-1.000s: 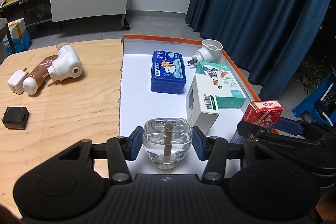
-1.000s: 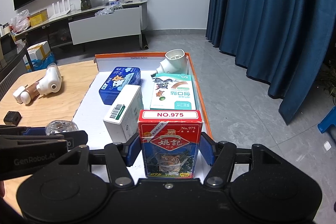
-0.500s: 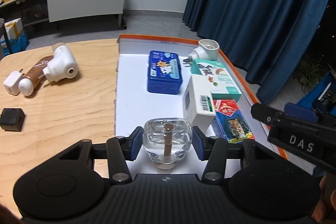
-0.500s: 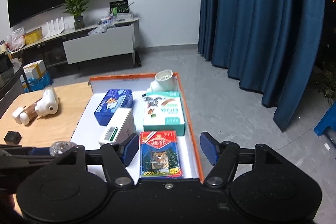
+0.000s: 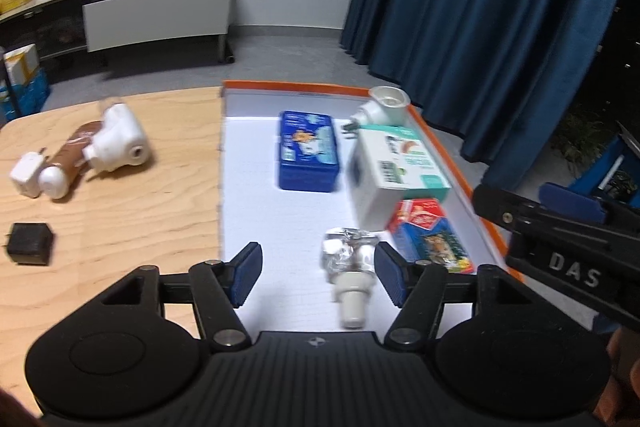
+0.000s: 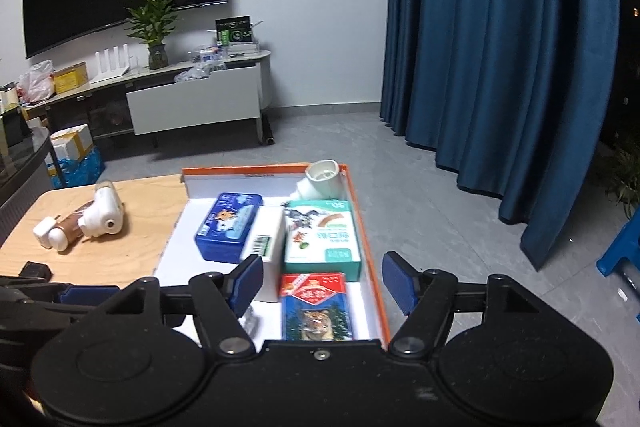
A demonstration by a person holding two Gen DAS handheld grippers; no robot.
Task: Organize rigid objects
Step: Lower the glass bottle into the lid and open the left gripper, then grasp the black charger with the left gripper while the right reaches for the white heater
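Observation:
My left gripper point(image 5: 318, 273) is open and empty. The clear glass bottle point(image 5: 349, 259) lies on its side on the white floor of the orange-rimmed tray point(image 5: 460, 171), between the left jaws and toward the right one, cap toward me. My right gripper point(image 6: 322, 283) is open and empty above the tray's near right corner. The red card box point(image 6: 316, 305) lies flat below it; it also shows in the left wrist view point(image 5: 430, 233). The tray also holds a blue tin point(image 5: 308, 151), a white box point(image 5: 372, 171), a teal box point(image 6: 322, 237) and a white plug-in device point(image 5: 382, 107).
On the wooden table point(image 5: 112, 211) left of the tray lie a white handheld device point(image 5: 118, 141), a brown tube point(image 5: 74, 157), a white adapter point(image 5: 26, 175) and a black adapter point(image 5: 30, 244). The right gripper's body point(image 5: 560, 247) is beside the tray's right rim.
My left gripper opened and let go of the glass bottle, which now lies on the tray floor. My right gripper released the red card box earlier and has drawn back and up.

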